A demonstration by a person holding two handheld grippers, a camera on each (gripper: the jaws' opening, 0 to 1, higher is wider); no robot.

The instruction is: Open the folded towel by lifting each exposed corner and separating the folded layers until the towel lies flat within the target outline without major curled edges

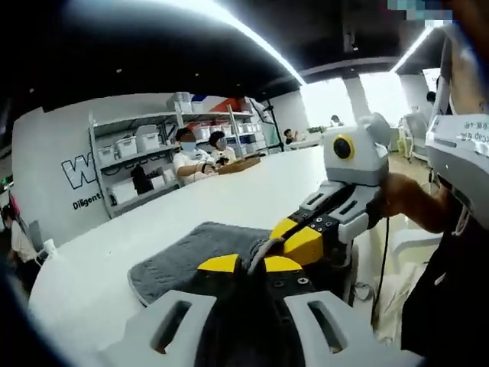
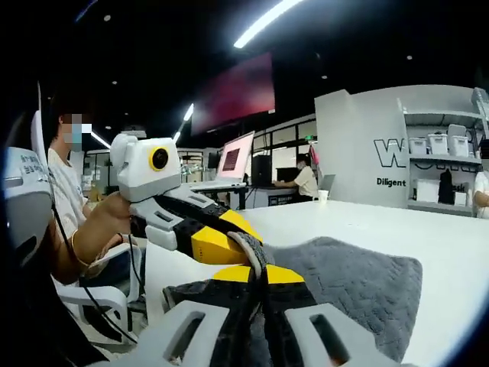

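Stretching wide across both views is the big white surface (image 1: 252,191), and the dark grey fluffy towel (image 1: 191,256) lies on it near its edge. In the right gripper view the same towel (image 2: 359,290) spreads out to the right of the claws, still folded, with a stitched border along its far side.

Behind the surface stand grey metal shelves with white storage boxes (image 1: 141,153) against a white wall with dark letters (image 1: 76,172). People in white shirts (image 1: 195,157) sit at the far side of the surface. In the right gripper view a person sits at a computer screen (image 2: 237,157) farther back, and a person's hand (image 2: 99,229) holds the other tool at the left.

The left claw (image 1: 256,264), grey with yellow tips, is pinched together on the near edge of the towel, with a bit of cloth pulled up between its jaws. The right claw (image 1: 294,237) comes in from the right in the left gripper view and bites the same edge just beside it. In the right gripper view the right claw (image 2: 260,271) is clamped on the towel edge, and the left claw (image 2: 237,245) grips the cloth touching it.
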